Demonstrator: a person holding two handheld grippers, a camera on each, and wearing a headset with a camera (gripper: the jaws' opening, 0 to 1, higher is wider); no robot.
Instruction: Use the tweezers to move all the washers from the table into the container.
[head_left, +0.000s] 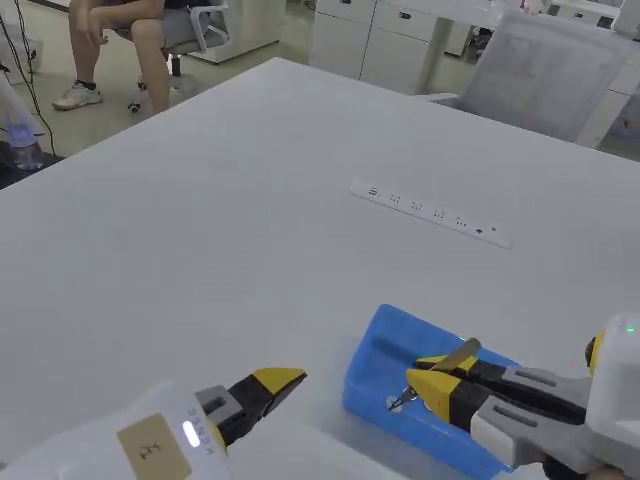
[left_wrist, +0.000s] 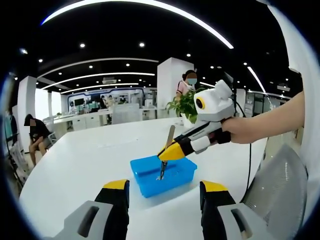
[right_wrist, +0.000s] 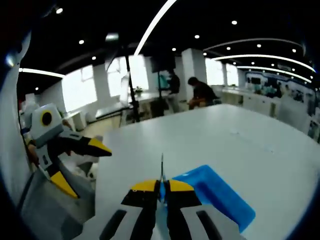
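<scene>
A blue container (head_left: 372, 352) stands on the white table (head_left: 200, 230) near its front right. My right gripper (head_left: 415, 378) reaches over it from the right, shut on metal tweezers (head_left: 458, 353) whose tips (head_left: 396, 403) point down into the container. Whether the tips hold a washer is too small to tell. In the left gripper view the container (left_wrist: 180, 172) lies ahead, with the tweezers (left_wrist: 166, 155) dipping into it. My left gripper (left_wrist: 166, 187) is open with nothing between its jaws and sits left of the container (right_wrist: 220, 200). No washer is visible on the table.
A white power strip (head_left: 430, 212) lies on the table behind the container. A grey office chair (head_left: 550, 70) stands at the far right edge. A seated person (head_left: 110, 40) is beyond the far left corner. White cabinets (head_left: 400, 40) line the back.
</scene>
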